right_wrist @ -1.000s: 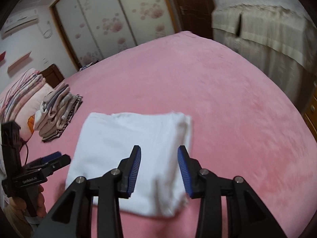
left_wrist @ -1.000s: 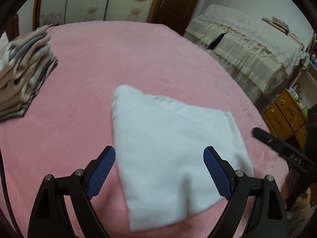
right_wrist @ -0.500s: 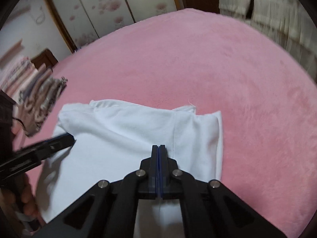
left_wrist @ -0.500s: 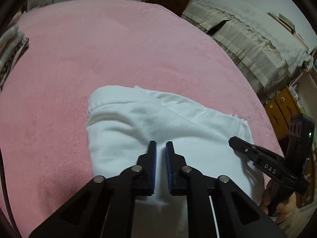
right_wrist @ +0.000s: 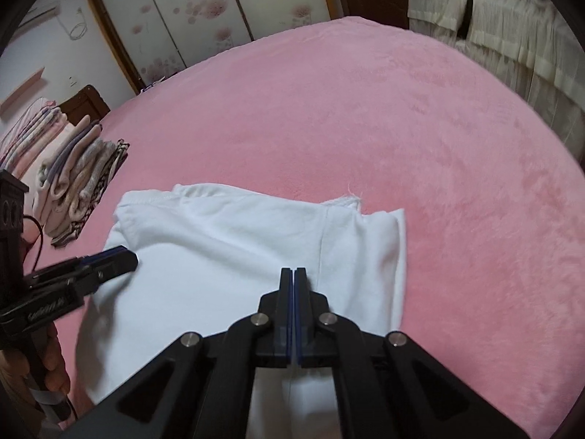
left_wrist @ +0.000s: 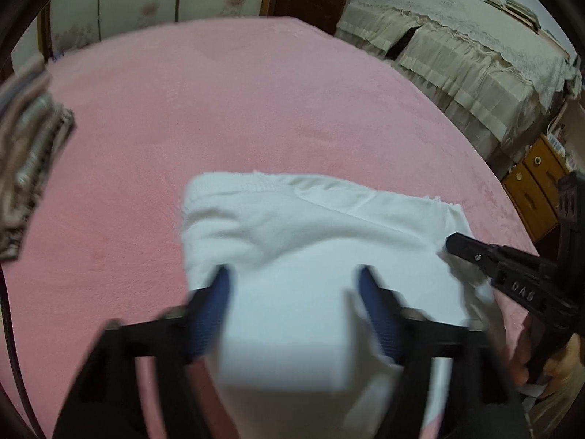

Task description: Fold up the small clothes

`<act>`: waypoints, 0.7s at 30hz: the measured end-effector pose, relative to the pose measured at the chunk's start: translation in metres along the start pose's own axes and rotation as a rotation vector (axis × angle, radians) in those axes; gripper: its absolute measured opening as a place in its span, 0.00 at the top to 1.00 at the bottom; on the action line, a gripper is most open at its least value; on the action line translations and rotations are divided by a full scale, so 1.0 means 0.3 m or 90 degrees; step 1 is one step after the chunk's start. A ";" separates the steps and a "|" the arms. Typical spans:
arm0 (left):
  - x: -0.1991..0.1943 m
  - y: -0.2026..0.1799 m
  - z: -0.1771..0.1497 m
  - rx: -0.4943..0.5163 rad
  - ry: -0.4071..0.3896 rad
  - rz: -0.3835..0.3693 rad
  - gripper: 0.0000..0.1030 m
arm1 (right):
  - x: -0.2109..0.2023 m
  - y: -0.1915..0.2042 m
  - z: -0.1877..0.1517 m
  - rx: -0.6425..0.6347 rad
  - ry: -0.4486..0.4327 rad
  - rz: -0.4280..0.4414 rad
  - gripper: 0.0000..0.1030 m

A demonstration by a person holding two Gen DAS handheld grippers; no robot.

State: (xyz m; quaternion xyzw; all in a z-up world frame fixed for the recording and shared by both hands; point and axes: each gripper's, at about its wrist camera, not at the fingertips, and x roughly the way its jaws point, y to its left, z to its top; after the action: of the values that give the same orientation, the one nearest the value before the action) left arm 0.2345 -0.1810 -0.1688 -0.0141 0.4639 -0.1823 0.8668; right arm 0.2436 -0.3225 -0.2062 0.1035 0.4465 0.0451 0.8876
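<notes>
Now white garment (right_wrist: pixel 234 263) lies folded on pink bed (right_wrist: pixel 365 128), near its front edge. Left gripper (left_wrist: pixel 292 292) jaws opening, spread over the cloth. Right gripper (right_wrist: pixel 293 274) pressed together; cloth pinched or not, cannot tell. Folded stack (right_wrist: pixel 73 183) near left edge.

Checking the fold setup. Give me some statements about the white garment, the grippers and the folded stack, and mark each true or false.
1. The white garment lies on a pink blanket. True.
2. The right gripper is wide open. False: its fingers are shut.
3. A stack of folded clothes sits beyond the left gripper. True.
4. The left gripper's fingers are pressed together. False: they stand apart, opening, over the garment.
</notes>
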 end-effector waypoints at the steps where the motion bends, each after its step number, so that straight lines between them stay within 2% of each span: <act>1: -0.041 -0.015 -0.003 0.010 -0.021 0.012 0.17 | -0.033 -0.001 0.003 0.002 -0.006 0.003 0.97; 3: -0.113 -0.042 -0.008 0.033 -0.034 0.017 0.17 | -0.096 -0.009 0.009 0.009 -0.019 0.014 0.97; 6: -0.190 -0.044 -0.015 0.029 -0.039 0.017 0.17 | -0.192 -0.014 0.011 0.006 -0.035 0.017 0.93; 10: -0.282 0.007 -0.040 -0.007 -0.046 0.015 0.17 | -0.307 -0.023 0.000 -0.004 -0.059 0.007 0.70; 15: -0.341 0.046 -0.081 -0.047 -0.060 0.032 0.14 | -0.379 -0.038 -0.034 -0.016 -0.063 0.002 0.56; 16: -0.344 0.051 -0.093 -0.049 -0.054 0.041 0.10 | -0.382 -0.040 -0.041 -0.017 -0.059 0.002 0.51; 19: -0.335 0.054 -0.120 -0.041 -0.031 0.032 0.09 | -0.383 -0.055 -0.070 -0.023 -0.046 0.004 0.39; 21: -0.318 0.057 -0.143 -0.035 -0.015 0.038 0.09 | -0.370 -0.072 -0.090 -0.018 -0.032 0.012 0.35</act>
State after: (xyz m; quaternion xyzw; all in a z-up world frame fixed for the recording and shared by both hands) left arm 0.1570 -0.1273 -0.1204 -0.0257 0.4588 -0.1433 0.8765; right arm 0.1552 -0.3588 -0.1397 0.0962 0.4225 0.0568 0.8995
